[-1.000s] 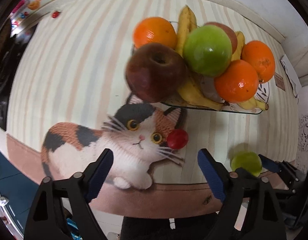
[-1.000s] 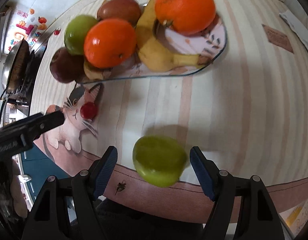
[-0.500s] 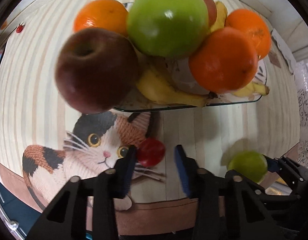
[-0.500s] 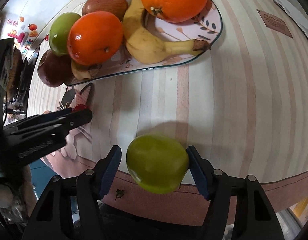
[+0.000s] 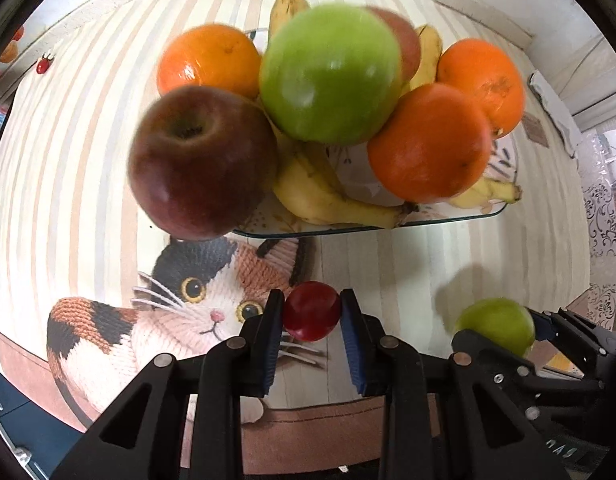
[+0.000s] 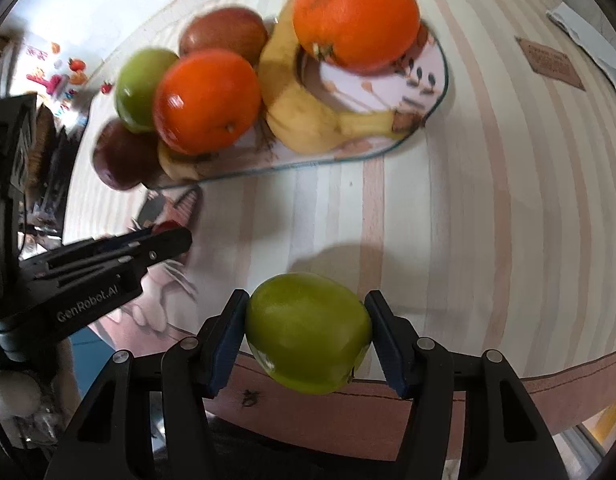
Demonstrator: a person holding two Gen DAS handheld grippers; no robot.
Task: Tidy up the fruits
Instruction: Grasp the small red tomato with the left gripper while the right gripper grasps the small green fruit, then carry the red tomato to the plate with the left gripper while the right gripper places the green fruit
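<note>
My left gripper (image 5: 312, 314) is shut on a small red fruit (image 5: 312, 311) over the cat picture on the tablecloth. My right gripper (image 6: 307, 330) is shut on a green apple (image 6: 307, 332) near the table's front edge; it also shows in the left wrist view (image 5: 496, 329). A glass plate (image 5: 460, 220) holds a dark red apple (image 5: 200, 164), a big green apple (image 5: 330, 74), three oranges (image 5: 428, 142), bananas (image 5: 320, 194) and another red apple. The plate also shows in the right wrist view (image 6: 424, 128).
The striped tablecloth (image 6: 488, 208) has a brown border at the front edge. A brown tag (image 6: 550, 62) and a white cloth (image 6: 588, 36) lie at the far right. Magnets and clutter (image 6: 52, 80) sit beyond the table's left.
Both grippers have closed: the left onto the small red fruit after moving up to it, the right onto the green apple.
</note>
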